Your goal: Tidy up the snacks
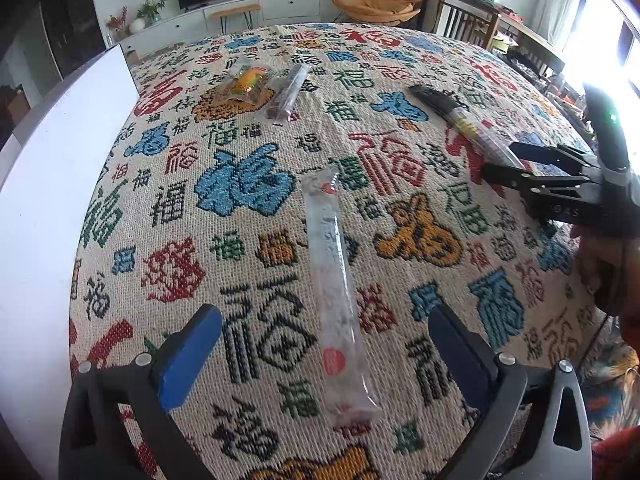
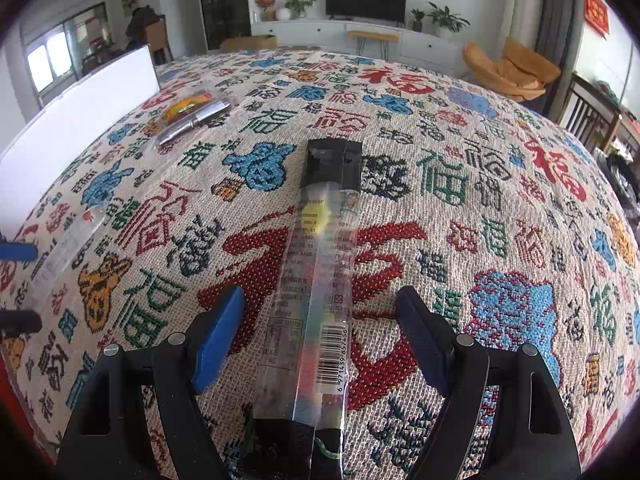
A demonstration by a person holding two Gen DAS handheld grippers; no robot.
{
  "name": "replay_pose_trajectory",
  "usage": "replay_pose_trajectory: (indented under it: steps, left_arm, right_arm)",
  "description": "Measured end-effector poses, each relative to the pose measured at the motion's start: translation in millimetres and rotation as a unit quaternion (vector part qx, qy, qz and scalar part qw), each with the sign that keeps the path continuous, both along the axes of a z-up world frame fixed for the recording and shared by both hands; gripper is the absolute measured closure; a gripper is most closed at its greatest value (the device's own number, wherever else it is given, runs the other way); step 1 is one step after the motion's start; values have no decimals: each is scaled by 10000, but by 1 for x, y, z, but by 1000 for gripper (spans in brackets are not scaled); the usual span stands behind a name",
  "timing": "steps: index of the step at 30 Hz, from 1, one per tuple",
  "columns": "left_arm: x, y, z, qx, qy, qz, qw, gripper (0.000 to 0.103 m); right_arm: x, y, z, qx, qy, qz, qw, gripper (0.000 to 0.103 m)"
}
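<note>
We are holding the left gripper (image 1: 326, 360) with its jaws spread wide and gripping nothing, a clear snack stick (image 1: 338, 292) lying flat on the patterned cloth (image 1: 400, 152) between the pads, untouched. We are holding the right gripper (image 2: 320, 340) wide too, straddling a black-ended snack stick (image 2: 320, 264) that rests on the cloth without, as far as the view allows, touching either pad. Toward the cloth's far left corner, beside a white box (image 1: 52, 184), an orange snack packet (image 1: 246, 84) and a dark stick (image 1: 289, 92) are lying side by side.
</note>
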State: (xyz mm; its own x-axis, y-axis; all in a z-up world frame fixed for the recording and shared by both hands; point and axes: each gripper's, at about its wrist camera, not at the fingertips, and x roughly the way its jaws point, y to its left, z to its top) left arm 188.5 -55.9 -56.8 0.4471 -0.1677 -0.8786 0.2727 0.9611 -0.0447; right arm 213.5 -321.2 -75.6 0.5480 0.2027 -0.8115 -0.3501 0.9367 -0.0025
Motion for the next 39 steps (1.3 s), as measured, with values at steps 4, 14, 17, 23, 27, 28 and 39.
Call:
replay_pose_trajectory:
  steps: [4, 14, 17, 23, 27, 28, 39]
  left_arm:
    - [12, 1, -16, 166, -109, 182, 9996, 0]
    - [1, 3, -17, 59, -521, 244, 9983, 0]
    - [0, 3, -17, 55, -545, 229, 9982, 0]
    - [-1, 4, -17, 41, -592, 219, 9980, 0]
    - [-3, 3, -17, 39, -614, 227, 9978, 0]
    - [-3, 3, -17, 39, -615, 228, 9978, 0]
    - [-4, 4, -17, 36, -623, 230, 9978, 0]
  right_arm:
    - [0, 0, 0, 2, 1, 0, 10000, 22]
    - [0, 0, 0, -3, 0, 0, 10000, 22]
    - [0, 0, 0, 0, 1, 0, 10000, 22]
    - [-1, 0, 0, -23, -6, -14, 10000, 22]
    - [-1, 0, 0, -23, -6, -15, 10000, 22]
    - [-1, 0, 0, -22, -5, -15, 10000, 22]
    - [-1, -1, 0, -21, -5, -14, 10000, 22]
